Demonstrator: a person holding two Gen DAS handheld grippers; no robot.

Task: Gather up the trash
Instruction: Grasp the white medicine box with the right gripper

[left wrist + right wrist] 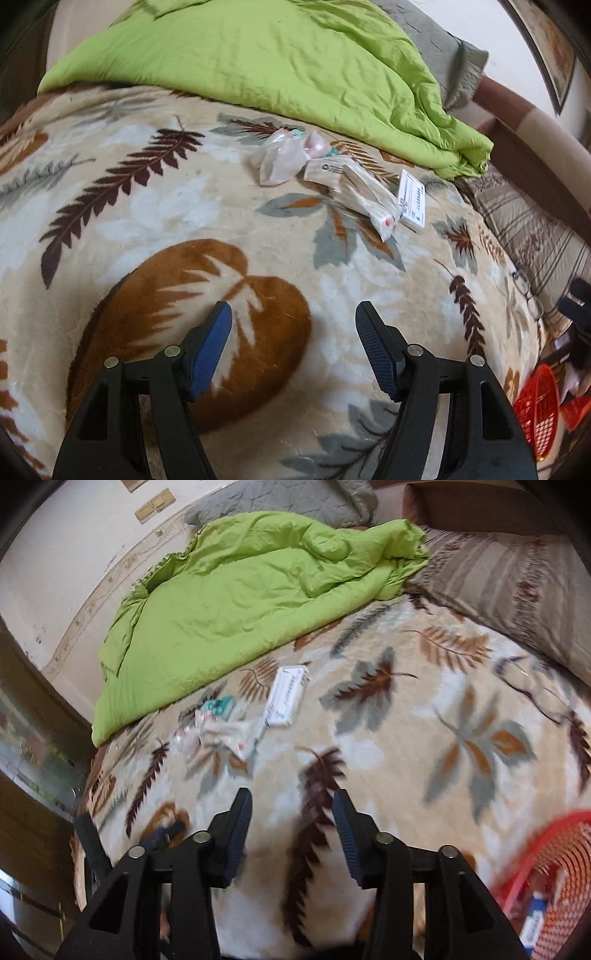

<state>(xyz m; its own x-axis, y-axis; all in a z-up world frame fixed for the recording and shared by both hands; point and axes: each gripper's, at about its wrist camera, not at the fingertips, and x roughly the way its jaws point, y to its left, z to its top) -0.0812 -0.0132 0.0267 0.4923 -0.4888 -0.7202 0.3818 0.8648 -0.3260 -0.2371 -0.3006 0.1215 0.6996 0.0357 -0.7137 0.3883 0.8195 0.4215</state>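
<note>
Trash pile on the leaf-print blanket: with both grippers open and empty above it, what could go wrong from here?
1. The clear plastic bag and the long wrapper overlap, so one pinch may lift only one of them.
2. The white label card lies flat on the plush blanket; fingers may grab pile instead.
3. Eyeglasses lie near the blanket's edge, towards the red basket, and could be knocked in transit.

Left gripper (293,314) and right gripper (291,801) both gape, empty.

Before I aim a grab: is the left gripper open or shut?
Open: the left gripper shows its blue-padded fingers wide apart, with only leaf-patterned blanket between them.
</note>
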